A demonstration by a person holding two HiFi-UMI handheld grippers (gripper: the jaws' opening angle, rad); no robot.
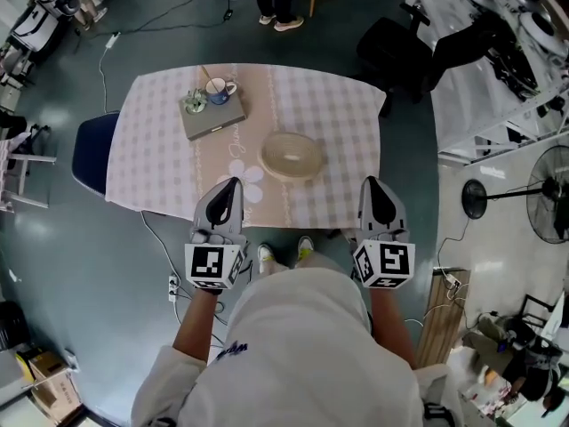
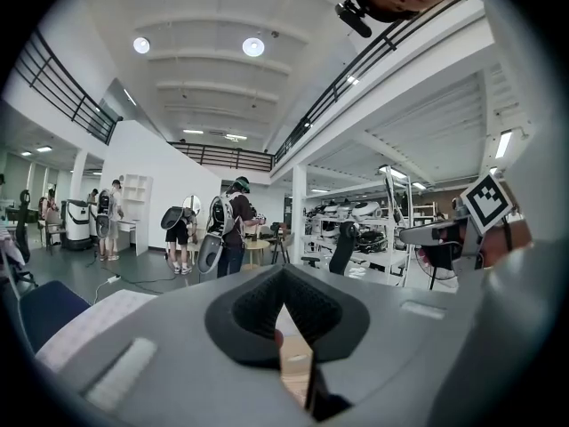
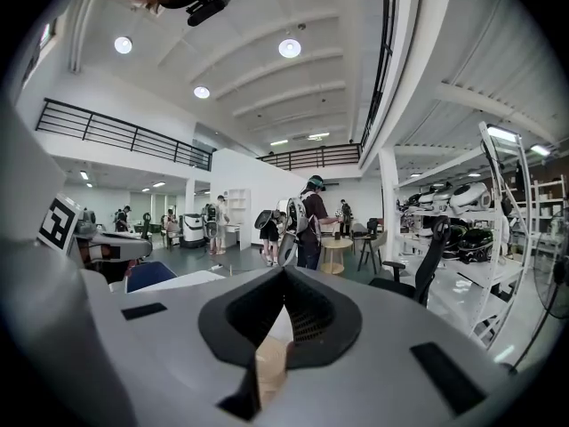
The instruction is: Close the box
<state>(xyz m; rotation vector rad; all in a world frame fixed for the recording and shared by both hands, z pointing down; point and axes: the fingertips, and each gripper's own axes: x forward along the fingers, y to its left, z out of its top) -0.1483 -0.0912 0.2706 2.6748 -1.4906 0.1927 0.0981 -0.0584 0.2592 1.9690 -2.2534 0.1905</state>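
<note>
A round beige box [image 1: 290, 156] sits on the checked tablecloth [image 1: 338, 114], near the middle of the table's front half; its top looks like a shallow dome. Both grippers hang at the table's near edge, raised and pointing across the room. My left gripper [image 1: 233, 184] is to the front left of the box, with its jaws together and nothing between them. My right gripper [image 1: 371, 183] is to the front right, also shut and empty. In the left gripper view the left gripper [image 2: 283, 274] shows closed tips, and so does the right gripper [image 3: 284, 274] in the right gripper view.
A flat grey slab [image 1: 213, 116] at the back left carries a blue-and-white cup [image 1: 219, 89] and a small green item [image 1: 195, 102]. A blue chair [image 1: 92, 149] stands left of the table, a black chair [image 1: 396, 47] at the back right. People stand beyond the table.
</note>
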